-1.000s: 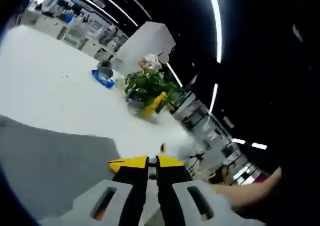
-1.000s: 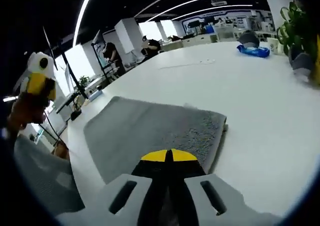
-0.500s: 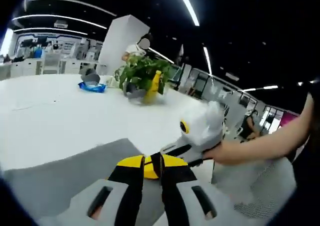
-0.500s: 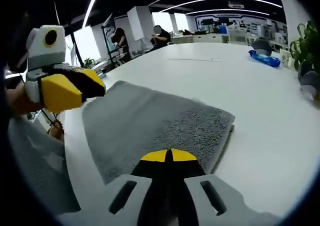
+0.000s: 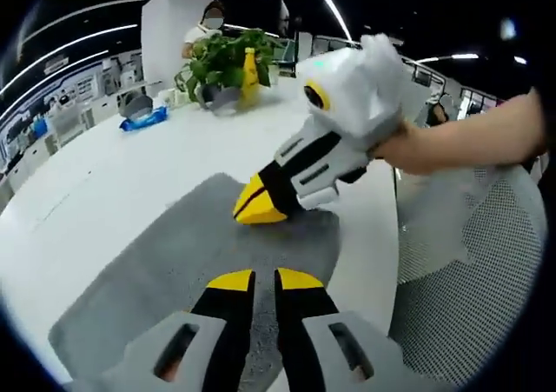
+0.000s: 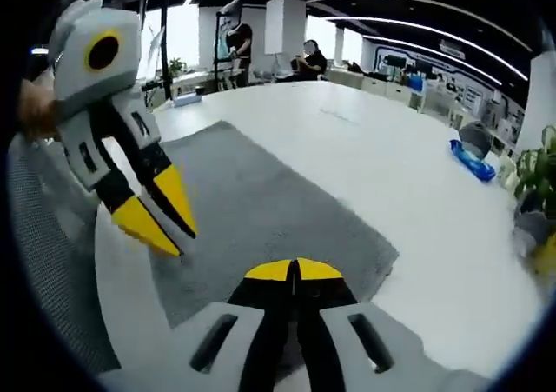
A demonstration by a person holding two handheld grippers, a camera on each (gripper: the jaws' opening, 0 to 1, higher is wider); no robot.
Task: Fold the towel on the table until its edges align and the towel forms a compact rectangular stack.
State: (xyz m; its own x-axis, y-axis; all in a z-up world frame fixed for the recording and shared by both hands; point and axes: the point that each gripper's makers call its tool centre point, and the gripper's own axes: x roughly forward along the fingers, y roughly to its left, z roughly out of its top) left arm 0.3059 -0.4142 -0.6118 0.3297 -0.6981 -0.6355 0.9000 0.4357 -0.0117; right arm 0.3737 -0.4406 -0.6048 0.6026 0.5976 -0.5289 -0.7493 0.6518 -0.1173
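Observation:
A grey towel (image 5: 165, 275) lies flat on the white table (image 5: 113, 175), folded, with a second layer showing along its edge in the right gripper view, where the towel (image 6: 269, 205) runs off to the upper left. My left gripper (image 5: 254, 281) hovers over the towel's near part, jaws together with nothing between them. My right gripper (image 5: 254, 211) reaches in from the right, held by a hand, its shut yellow tips just above the towel. In the right gripper view my right gripper (image 6: 294, 270) is shut and empty, and my left gripper (image 6: 161, 227) points down at the towel's left side.
A potted plant (image 5: 228, 55), a yellow bottle (image 5: 250, 69), a blue packet (image 5: 146, 121) and a grey object (image 5: 135, 105) stand at the table's far end. A mesh chair (image 5: 469, 279) sits close to the table edge. People are in the background beyond the table (image 6: 304, 57).
Both views have swung down toward the towel. Each gripper has come in over the towel and now shows large in the other's view. The towel lies as before.

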